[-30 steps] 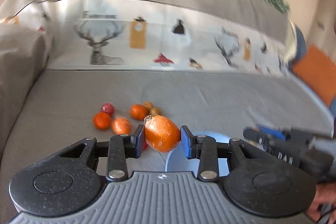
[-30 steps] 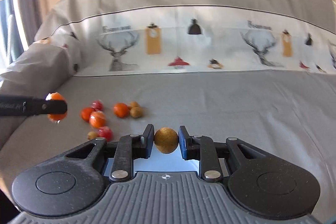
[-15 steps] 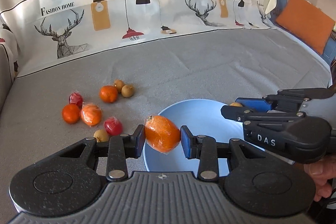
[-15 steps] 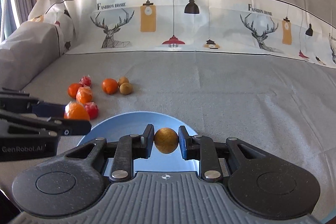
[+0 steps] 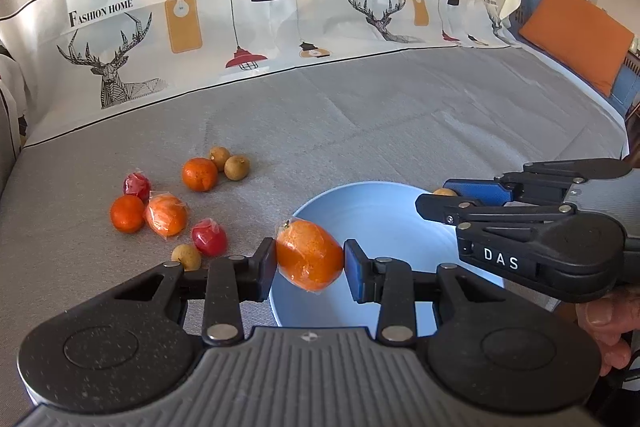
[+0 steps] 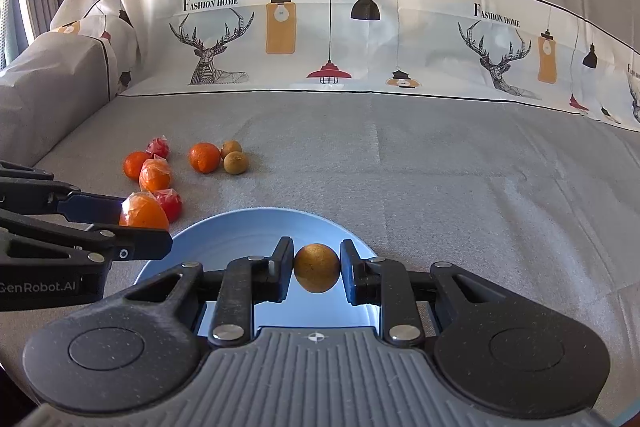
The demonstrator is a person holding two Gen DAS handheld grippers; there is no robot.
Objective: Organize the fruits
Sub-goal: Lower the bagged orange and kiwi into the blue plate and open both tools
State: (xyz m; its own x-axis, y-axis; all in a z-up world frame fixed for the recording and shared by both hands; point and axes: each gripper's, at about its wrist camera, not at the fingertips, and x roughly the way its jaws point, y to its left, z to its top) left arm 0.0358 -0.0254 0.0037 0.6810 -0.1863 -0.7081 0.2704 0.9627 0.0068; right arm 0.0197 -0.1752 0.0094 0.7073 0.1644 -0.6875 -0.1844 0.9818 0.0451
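Two fruits are mid-delivery: the left gripper (image 5: 310,264) clamps a wrapped orange (image 5: 309,253) over the blue plate (image 5: 384,215) rim at about 8 o'clock, while the right gripper (image 6: 316,269) pinches a brown longan (image 6: 317,267) above its middle. Next, each likely needs lowering, then releasing gently so neither rolls off.

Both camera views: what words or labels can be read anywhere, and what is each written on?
"FASHION HOME": printed on the sofa cover's white band, beside the deer drawings, repeated along it.
"DAS": white letters on the side of the right gripper.
"GenRobot.AI": on the side of the left gripper.
Lettering at the band's far right edge is cut off, unreadable.
The fruits' wrappers show no readable text.
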